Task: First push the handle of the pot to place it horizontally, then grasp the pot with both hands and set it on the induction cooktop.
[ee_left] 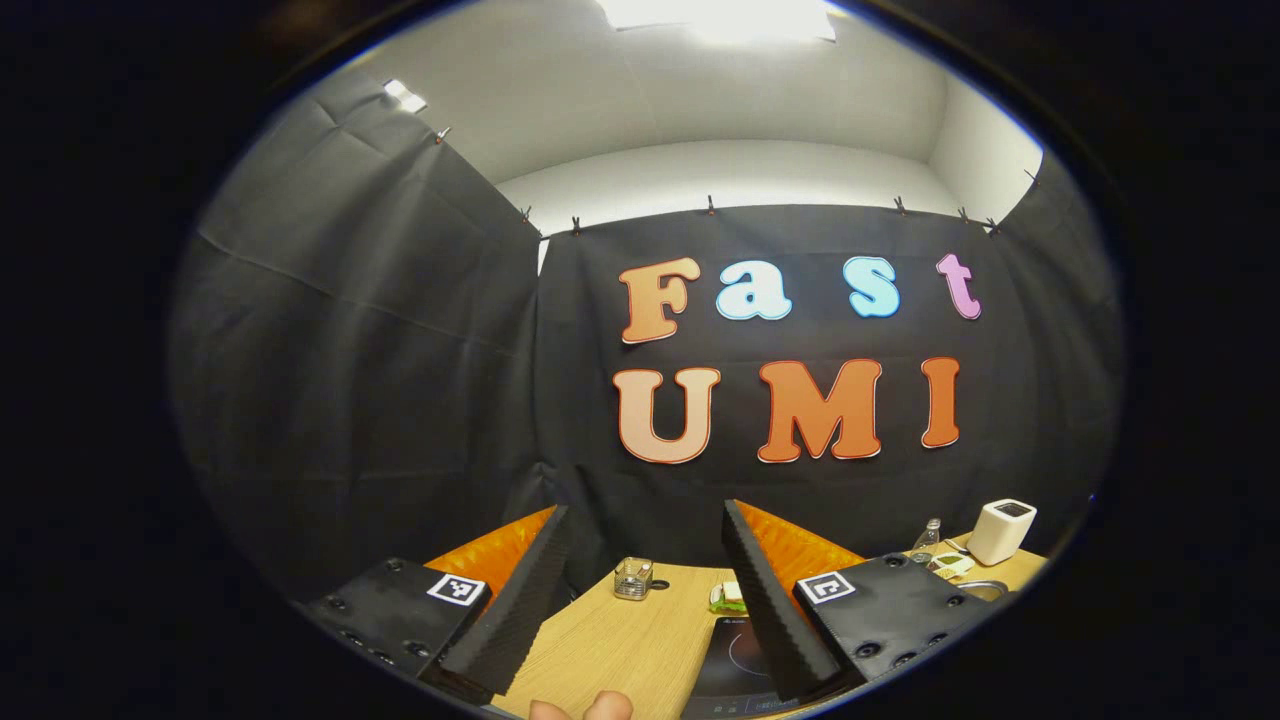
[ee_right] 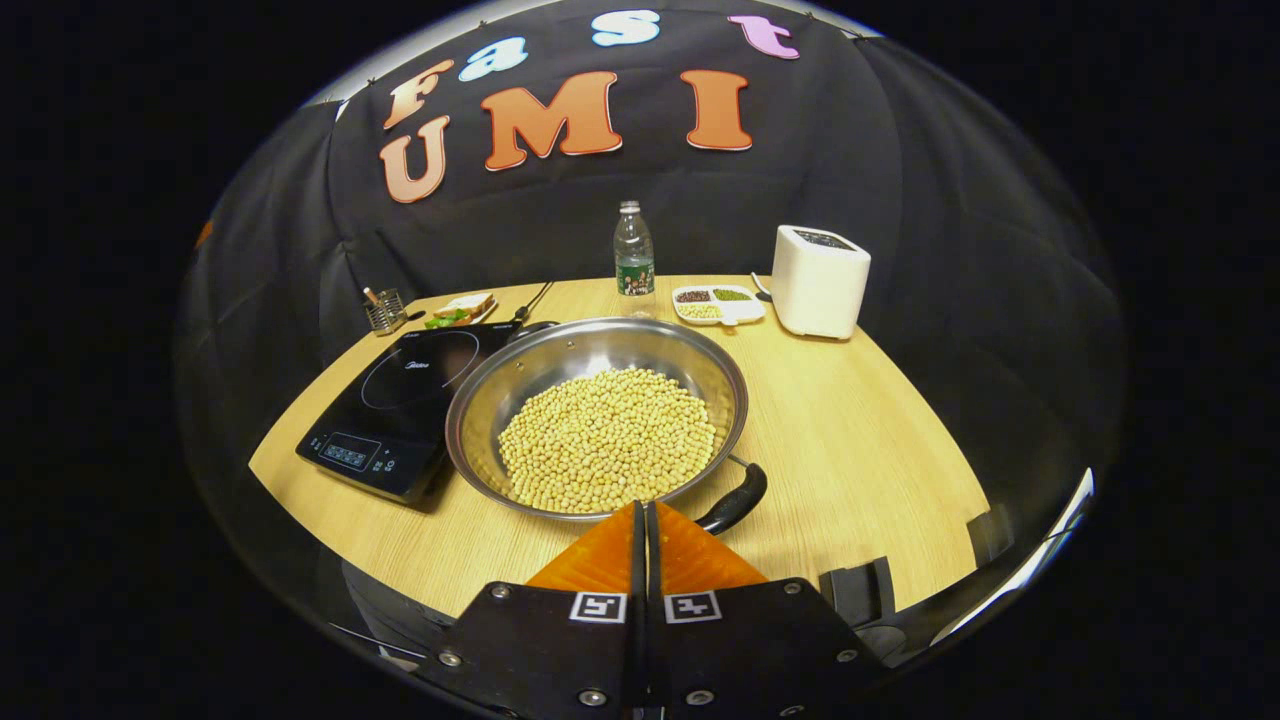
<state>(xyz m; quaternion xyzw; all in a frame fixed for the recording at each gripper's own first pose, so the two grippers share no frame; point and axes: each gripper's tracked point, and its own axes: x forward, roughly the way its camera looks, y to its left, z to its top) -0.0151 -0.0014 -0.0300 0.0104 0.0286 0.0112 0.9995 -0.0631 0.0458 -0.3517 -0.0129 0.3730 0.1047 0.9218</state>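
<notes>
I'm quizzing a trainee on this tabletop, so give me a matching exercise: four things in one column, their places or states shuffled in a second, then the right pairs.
Things:
1. pot
2. induction cooktop
3. water bottle
4. right gripper

Places or states:
A. jaws closed together
B. at the table's back edge
C. holds soybeans
D. bare, left of the pot

Pairs: 1-C, 2-D, 3-B, 4-A

You have one steel pot of yellow beans point(ee_right: 598, 430), one black induction cooktop point(ee_right: 405, 405), one clear plastic bottle point(ee_right: 633, 255), one white boxy appliance point(ee_right: 820, 281), one white divided dish point(ee_right: 718, 304).
</notes>
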